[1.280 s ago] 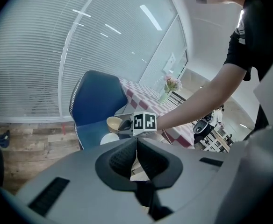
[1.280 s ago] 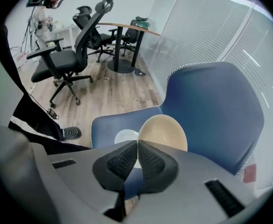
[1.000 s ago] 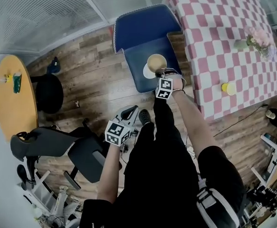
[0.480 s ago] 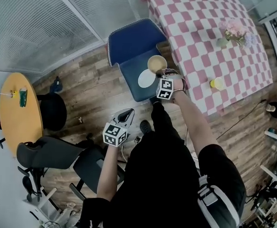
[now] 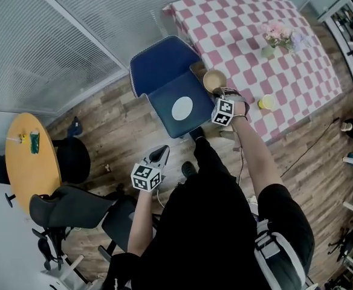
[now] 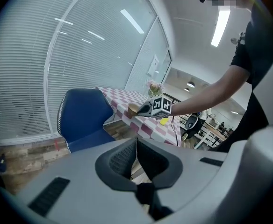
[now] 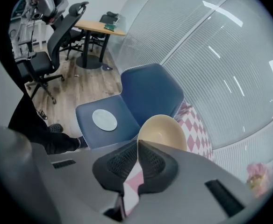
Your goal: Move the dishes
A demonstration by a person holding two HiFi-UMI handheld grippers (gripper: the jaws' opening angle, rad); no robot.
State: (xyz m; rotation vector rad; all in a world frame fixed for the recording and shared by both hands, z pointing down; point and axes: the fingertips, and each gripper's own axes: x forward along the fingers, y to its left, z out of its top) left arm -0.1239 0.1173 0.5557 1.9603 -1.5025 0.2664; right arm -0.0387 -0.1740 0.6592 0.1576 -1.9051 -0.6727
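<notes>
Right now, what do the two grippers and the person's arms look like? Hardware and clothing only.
The left gripper and the right gripper match: each has a light grey moulded shell, black fingers with a dotted grip texture, and a cube with black-and-white square markers. The person wears a black short-sleeved top; the forearms are bare.

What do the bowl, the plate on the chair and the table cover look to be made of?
The bowl: beige, smooth with a soft sheen, probably glazed ceramic or hard plastic. The plate: pale, flat, even surface, likely the same; it cannot be settled. The table cover: pink and white checks, draping over the edge, so cloth or soft vinyl.
</notes>
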